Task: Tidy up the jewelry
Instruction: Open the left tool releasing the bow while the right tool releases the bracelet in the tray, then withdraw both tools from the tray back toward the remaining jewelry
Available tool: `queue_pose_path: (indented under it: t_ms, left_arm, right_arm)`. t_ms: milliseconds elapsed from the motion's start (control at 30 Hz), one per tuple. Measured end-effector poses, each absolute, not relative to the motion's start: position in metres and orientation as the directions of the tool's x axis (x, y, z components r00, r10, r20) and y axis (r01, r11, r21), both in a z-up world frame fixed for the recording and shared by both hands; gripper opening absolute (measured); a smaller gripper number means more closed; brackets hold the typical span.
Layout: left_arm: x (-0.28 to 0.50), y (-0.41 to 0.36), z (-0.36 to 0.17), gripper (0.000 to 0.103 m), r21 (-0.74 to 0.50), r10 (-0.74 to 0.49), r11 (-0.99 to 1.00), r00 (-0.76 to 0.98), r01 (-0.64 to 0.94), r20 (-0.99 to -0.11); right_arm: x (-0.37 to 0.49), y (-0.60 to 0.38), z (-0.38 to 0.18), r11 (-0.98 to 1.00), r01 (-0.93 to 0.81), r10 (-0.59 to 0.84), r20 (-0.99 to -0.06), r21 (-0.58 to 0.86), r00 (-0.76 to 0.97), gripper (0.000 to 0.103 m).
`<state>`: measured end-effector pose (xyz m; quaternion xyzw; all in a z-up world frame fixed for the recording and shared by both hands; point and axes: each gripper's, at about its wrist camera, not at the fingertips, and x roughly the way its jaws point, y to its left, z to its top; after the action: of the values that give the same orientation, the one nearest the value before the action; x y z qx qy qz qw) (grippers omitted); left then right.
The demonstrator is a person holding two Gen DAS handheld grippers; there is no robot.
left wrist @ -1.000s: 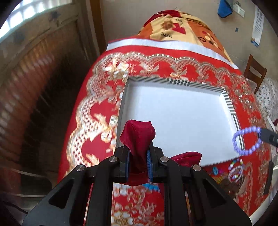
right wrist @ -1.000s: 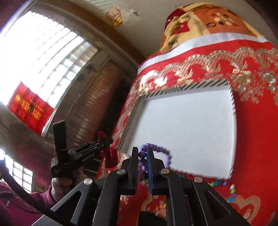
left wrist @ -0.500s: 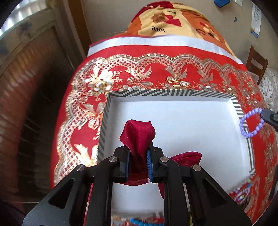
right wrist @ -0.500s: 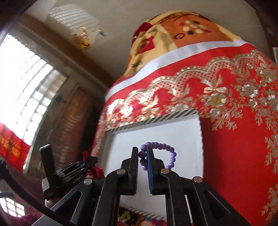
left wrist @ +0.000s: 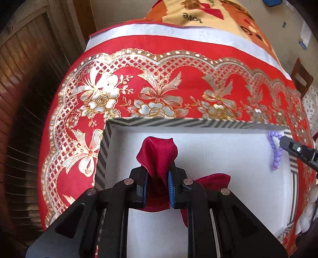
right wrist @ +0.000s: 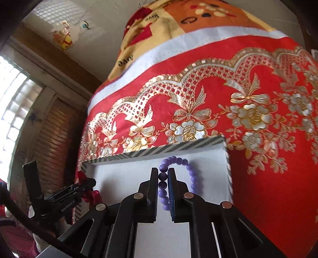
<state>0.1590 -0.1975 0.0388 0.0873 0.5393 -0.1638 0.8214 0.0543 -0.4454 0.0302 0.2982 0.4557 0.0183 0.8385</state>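
A shallow white box with a grey zigzag rim (left wrist: 159, 121) (right wrist: 151, 151) lies on the red and gold cloth. My left gripper (left wrist: 158, 174) is shut on a dark red satin pouch (left wrist: 157, 152) and hangs over the box's left part. A fold of the pouch sticks out to the right behind the fingers. My right gripper (right wrist: 163, 174) is shut on a purple bead bracelet (right wrist: 178, 161), low over the box's far right corner. In the left wrist view that bracelet (left wrist: 275, 148) dangles at the box's right wall. The right wrist view shows the left gripper (right wrist: 87, 182) with the pouch at the box's left edge.
The red cloth with gold flowers (left wrist: 159, 95) covers the table, with a white band and a patterned blanket (left wrist: 198, 17) behind it. A wooden chair (left wrist: 301, 78) stands at the far right. Brown shuttered doors (left wrist: 29, 65) stand to the left, a bright window (right wrist: 14, 103) beyond.
Both grippers have moved forward and down over the box. The pouch and the bracelet stay gripped. The loose jewelry near the box's front edge has dropped out of view.
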Motion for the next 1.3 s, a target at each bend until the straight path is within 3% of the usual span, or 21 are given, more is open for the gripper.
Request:
queue_pose_path:
  t_ms: [67, 233, 300, 367, 400, 600, 833, 967, 1300]
  left_arm:
    - [0.165, -0.198, 0.036, 0.015, -0.040, -0.175, 0.936, 0.362, 0.350, -0.916]
    - [0.168, -0.196, 0.036, 0.037, -0.065, -0.201, 0.938, 0.385, 0.339, -0.901]
    - [0.169, -0.193, 0.036, 0.046, -0.102, -0.237, 0.935, 0.384, 0.338, -0.892]
    - [0.169, -0.190, 0.038, 0.055, -0.134, -0.268, 0.930, 0.383, 0.342, -0.884]
    - [0.169, -0.187, 0.040, 0.058, -0.147, -0.281, 0.928, 0.384, 0.341, -0.880]
    - [0.156, -0.173, 0.058, 0.059, -0.152, -0.286, 0.934, 0.419, 0.324, -0.862]
    - [0.120, -0.166, 0.073, 0.059, -0.075, -0.211, 0.954, 0.475, 0.290, -0.854]
    - [0.094, -0.165, 0.079, 0.059, -0.009, -0.164, 0.958, 0.523, 0.286, -0.836]
    - [0.051, -0.155, 0.094, 0.059, -0.029, -0.182, 0.959, 0.540, 0.281, -0.822]
  right_arm:
    - [0.062, -0.442, 0.024, 0.825, 0.238, 0.308, -0.761, 0.513, 0.571, 0.008]
    - [0.073, -0.438, 0.011, 0.823, 0.247, 0.322, -0.779, 0.511, 0.538, 0.008]
    - [0.071, -0.439, 0.014, 0.825, 0.247, 0.314, -0.774, 0.509, 0.550, 0.015]
    - [0.068, -0.439, 0.017, 0.822, 0.237, 0.319, -0.764, 0.518, 0.561, 0.039]
    - [0.066, -0.439, 0.019, 0.821, 0.232, 0.326, -0.762, 0.521, 0.560, 0.039]
    - [0.043, -0.431, 0.035, 0.871, 0.192, 0.280, -0.780, 0.451, 0.560, 0.039]
    - [0.003, -0.414, 0.059, 0.943, 0.183, 0.114, -0.787, 0.277, 0.606, 0.039]
    - [-0.011, -0.411, 0.061, 0.947, 0.202, 0.077, -0.788, 0.249, 0.611, 0.039]
    - [-0.046, -0.393, 0.060, 0.955, 0.200, 0.054, -0.789, 0.220, 0.613, 0.039]
